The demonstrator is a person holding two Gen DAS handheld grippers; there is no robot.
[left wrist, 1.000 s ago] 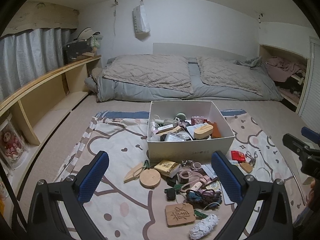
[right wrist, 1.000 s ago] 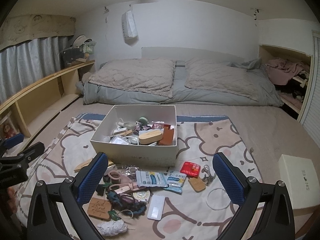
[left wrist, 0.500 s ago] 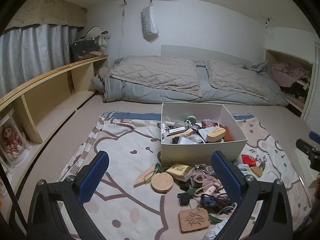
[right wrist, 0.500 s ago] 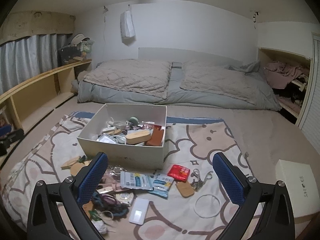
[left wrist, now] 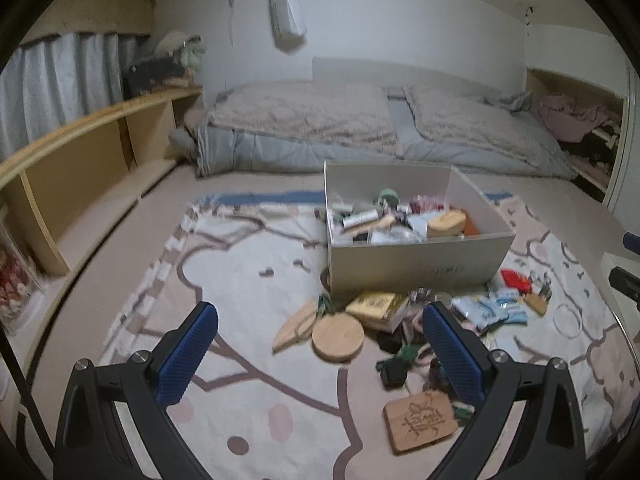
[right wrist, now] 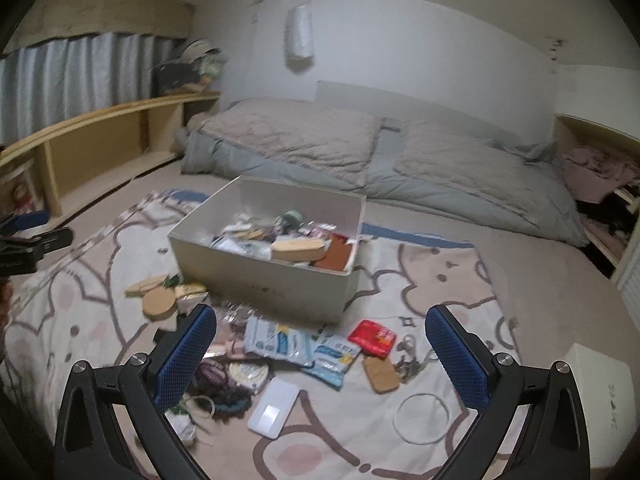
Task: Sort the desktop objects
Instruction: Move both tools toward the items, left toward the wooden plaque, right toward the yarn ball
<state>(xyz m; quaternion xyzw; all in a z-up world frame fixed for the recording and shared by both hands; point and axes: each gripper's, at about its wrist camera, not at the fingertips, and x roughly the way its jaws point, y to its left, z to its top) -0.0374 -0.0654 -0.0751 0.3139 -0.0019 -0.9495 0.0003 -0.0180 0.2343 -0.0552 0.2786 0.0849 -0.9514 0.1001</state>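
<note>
Here both tools, left tool (left wrist: 320, 344) and right tool (right wrist: 320, 344), hang spread and empty; the box (right wrist: 256, 276) runs long toward one o'clock, its contents blurred.

My left gripper (left wrist: 320, 332): black plastic frame, two fingers (left wrist: 188, 354) faced with blue dimpled pads, round silver screws at the finger joints, triangular cutouts in the arms. My right gripper (right wrist: 320, 336) is the same build: black frame, blue textured pads, silver screws, triangular cutouts. From each view the other unit's black and blue tip shows at the edge.
</note>
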